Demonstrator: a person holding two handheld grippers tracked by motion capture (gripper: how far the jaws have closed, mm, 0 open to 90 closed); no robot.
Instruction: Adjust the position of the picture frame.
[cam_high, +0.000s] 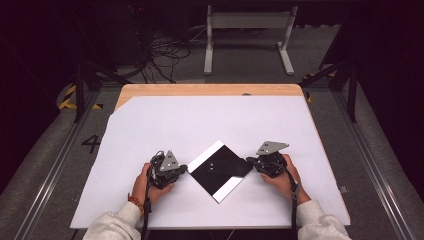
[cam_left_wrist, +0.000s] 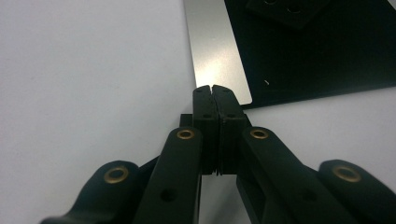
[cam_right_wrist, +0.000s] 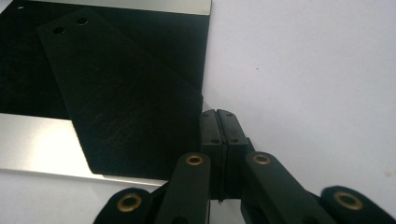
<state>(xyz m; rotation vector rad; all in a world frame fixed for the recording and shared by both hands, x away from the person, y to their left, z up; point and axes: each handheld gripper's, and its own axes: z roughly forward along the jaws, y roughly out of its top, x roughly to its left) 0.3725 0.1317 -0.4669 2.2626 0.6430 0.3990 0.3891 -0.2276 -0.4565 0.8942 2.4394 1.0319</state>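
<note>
**Black plate and black flap between two closed grippers**

Black and matte, a square plate (cam_high: 218, 171) lay turned like a diamond on the white sheet (cam_high: 165, 125) that covered most of the wooden table (cam_high: 210, 89). Two opposite edges of the plate carried bright, smooth silver strips, which caught the light in both gripper views. On its dark middle rested a thinner black piece (cam_right_wrist: 126, 102), flat and roughly wedge-shaped, with two small round holes near its narrow end; its surface looked faintly grained and scuffed. Its wide end reached past the plate's right corner.

The left gripper (cam_left_wrist: 213, 88) rested on the sheet at the plate's left corner. Its jaws were pressed fully together, pad against pad, with nothing between them, and their tips pointed at the end of one silver strip, close to it; whether they touched it could not be told. The right gripper (cam_right_wrist: 217, 112) sat at the opposite corner, its jaws likewise closed flat on each other and holding nothing. Its tips stood just beside the corner of the black wedge piece.

In the high view each gripper was held in a hand, the forearms in pale sleeves, and a grey three-cornered plate topped each tool. Beyond the table, the grey floor held a tangle of dark cables (cam_high: 160, 55) and a white metal frame (cam_high: 248, 35). Nothing lay between the grippers and the plate.
</note>
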